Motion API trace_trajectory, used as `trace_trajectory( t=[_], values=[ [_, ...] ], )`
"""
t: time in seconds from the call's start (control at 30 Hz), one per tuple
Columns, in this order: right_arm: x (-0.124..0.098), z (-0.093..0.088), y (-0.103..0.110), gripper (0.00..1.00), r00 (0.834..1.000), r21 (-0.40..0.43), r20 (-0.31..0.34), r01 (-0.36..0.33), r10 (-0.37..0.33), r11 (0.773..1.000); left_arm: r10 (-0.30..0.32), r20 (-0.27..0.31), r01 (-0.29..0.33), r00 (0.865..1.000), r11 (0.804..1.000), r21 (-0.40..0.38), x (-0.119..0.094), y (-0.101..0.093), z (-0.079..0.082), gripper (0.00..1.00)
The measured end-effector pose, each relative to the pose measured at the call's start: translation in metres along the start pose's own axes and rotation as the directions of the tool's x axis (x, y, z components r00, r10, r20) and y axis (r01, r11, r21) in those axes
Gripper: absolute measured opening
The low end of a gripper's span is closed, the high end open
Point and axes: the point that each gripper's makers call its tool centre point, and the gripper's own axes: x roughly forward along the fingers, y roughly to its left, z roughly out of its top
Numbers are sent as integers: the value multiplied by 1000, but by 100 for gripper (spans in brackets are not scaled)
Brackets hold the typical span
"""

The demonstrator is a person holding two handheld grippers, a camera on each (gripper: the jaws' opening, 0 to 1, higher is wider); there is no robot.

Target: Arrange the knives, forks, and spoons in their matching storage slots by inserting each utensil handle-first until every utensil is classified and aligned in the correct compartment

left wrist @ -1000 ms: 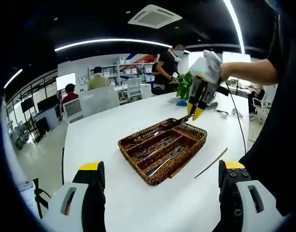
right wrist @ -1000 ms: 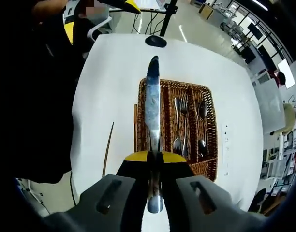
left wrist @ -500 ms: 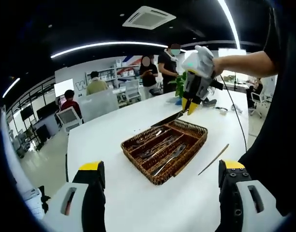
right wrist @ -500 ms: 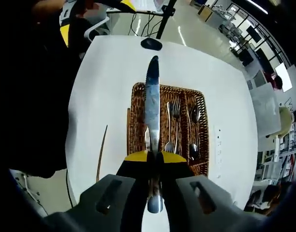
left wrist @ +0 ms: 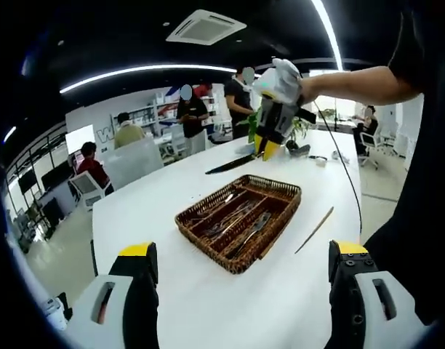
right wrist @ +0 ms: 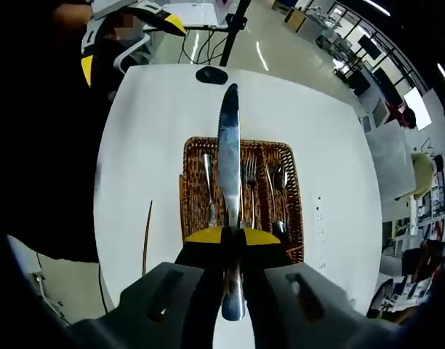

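My right gripper (right wrist: 233, 234) is shut on a table knife (right wrist: 228, 167), blade pointing away and handle end between the jaws, held high above the wicker cutlery tray (right wrist: 190, 193). The tray holds a knife in its left slot, forks (right wrist: 250, 182) in the middle and spoons (right wrist: 281, 182) on the right. In the left gripper view the right gripper (left wrist: 267, 147) hangs above the far end of the tray (left wrist: 208, 240), the knife (left wrist: 228, 163) sticking out to its left. My left gripper (left wrist: 241, 269) stands open, low over the near table, nothing between its jaws.
A thin wooden stick (left wrist: 315, 229) lies on the white table (left wrist: 150, 196) beside the tray; it is also in the right gripper view, stick (right wrist: 146, 236). A black round stand base (right wrist: 211, 75) sits at the table's far end. Several people and office chairs are beyond the table.
The right gripper has risen with the knife, further above the tray and slightly sideways over it. The left gripper stays open; its view has shifted a little.
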Motion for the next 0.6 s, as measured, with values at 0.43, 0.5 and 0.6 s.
trace_trajectory(
  t=[0.43, 0.5, 0.6],
  values=[
    [4, -2, -9, 5, 1000, -19, 13, 22, -21, 1000, 56, 40, -54, 998, 998, -35, -2, 12, -1, 100],
    [6, -5, -9, 5, 1000, -16, 11, 23, -23, 1000, 61, 45, -59, 997, 997, -50, -2, 13, -1, 100],
    [9, -9, -7, 5, 1000, -10, 8, 20, -20, 1000, 65, 43, -63, 997, 997, -48, 1, 13, -6, 100]
  ],
)
